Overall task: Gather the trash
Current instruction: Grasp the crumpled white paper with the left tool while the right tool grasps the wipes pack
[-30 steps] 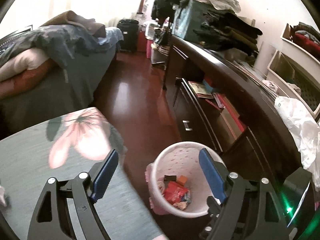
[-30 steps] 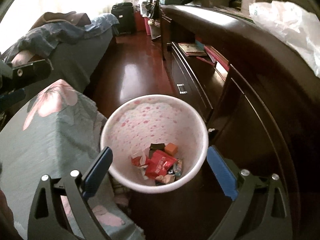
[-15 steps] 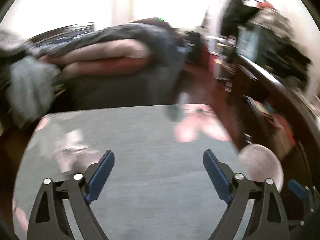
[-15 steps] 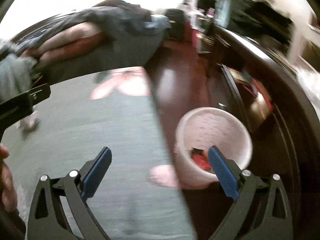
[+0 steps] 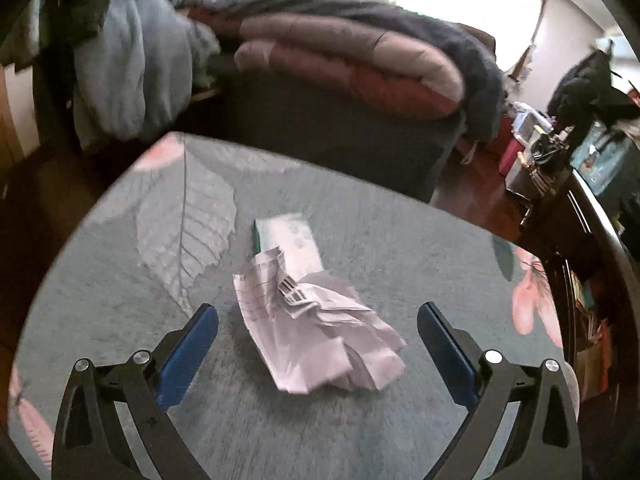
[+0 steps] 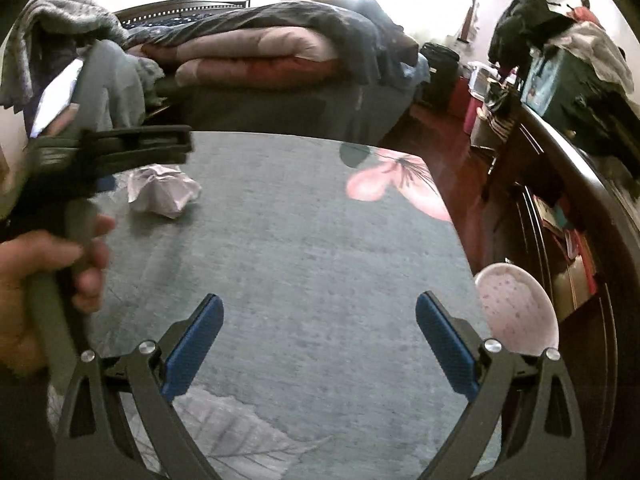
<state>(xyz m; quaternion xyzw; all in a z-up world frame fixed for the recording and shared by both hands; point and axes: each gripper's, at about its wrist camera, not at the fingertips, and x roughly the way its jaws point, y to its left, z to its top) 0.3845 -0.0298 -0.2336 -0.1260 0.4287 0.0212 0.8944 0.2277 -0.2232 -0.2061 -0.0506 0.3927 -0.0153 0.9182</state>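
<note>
- My left claw (image 5: 318, 350) had bare surface (image 5: 400, 240) all around the crumpled paper (image 5: 320, 336).
- A small box (image 5: 288, 240) touched the paper's far edge.
- My right claw (image 6: 319, 346) faced bare cloth; the bin (image 6: 516, 312) stood off the surface's right edge.

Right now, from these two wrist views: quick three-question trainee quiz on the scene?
1. True or false: the left gripper is shut on the crumpled paper.
2. What lies just beyond the paper on the table? A) small box B) cup C) spoon
3. Fill in: in the right wrist view, the pink bin sits off the table's ____ edge.

Key: 1 false, it is open. 2 A, the small box. 3 right.
</note>
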